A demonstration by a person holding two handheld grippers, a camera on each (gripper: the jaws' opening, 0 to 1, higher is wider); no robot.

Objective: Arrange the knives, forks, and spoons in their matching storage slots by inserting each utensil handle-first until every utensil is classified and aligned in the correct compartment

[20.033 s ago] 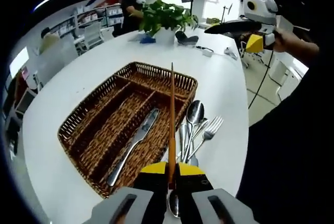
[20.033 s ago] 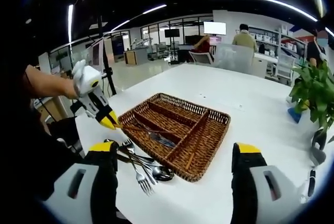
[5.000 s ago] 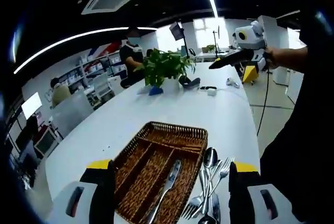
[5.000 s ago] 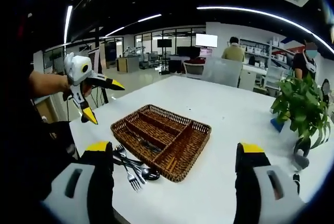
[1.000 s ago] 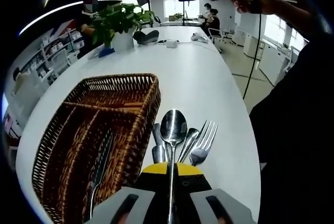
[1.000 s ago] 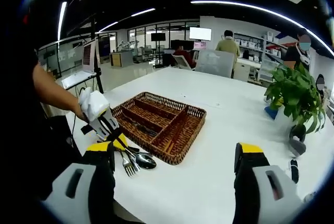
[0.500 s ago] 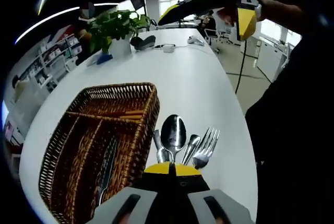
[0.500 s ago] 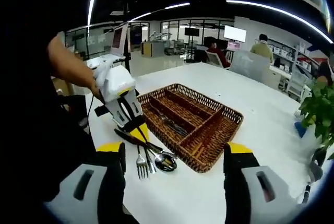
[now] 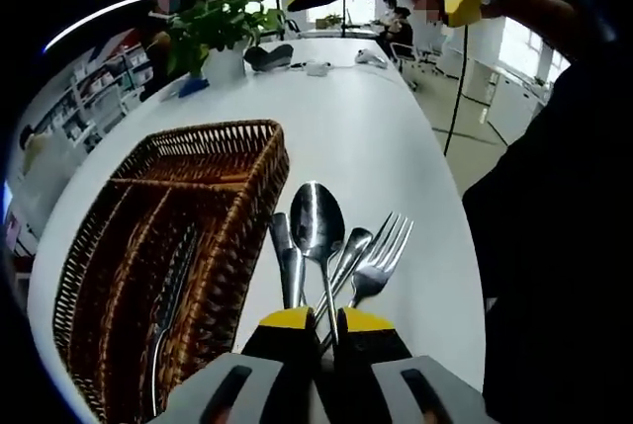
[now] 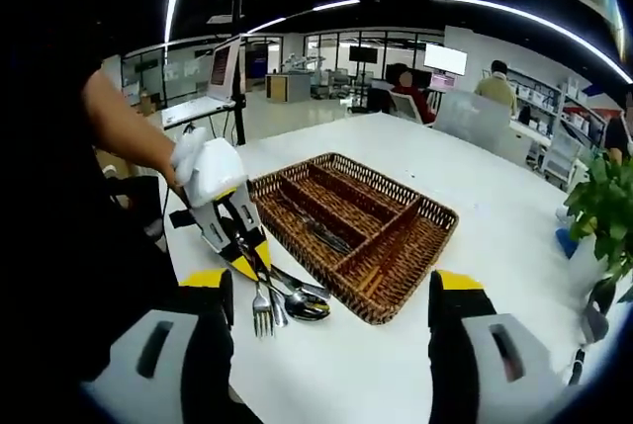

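Spoon (image 9: 316, 231) lies on white table (image 9: 376, 137) just beside wicker tray (image 9: 188, 216), w/ fork (image 9: 381, 261) and other cutlery. Left gripper (image 9: 326, 320) jaws closed on spoon handle. Knife (image 9: 173, 291) lies in a tray slot. Right gripper (image 10: 331, 296) jaws wide apart, holding nothing, above table edge.

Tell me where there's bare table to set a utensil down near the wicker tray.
Free: the white table beyond the wicker tray, toward the potted plant, and the strip between the fork and the table edge. Crowded: beside the tray's near wall, where the big spoon and fork lie bunched at the left gripper.
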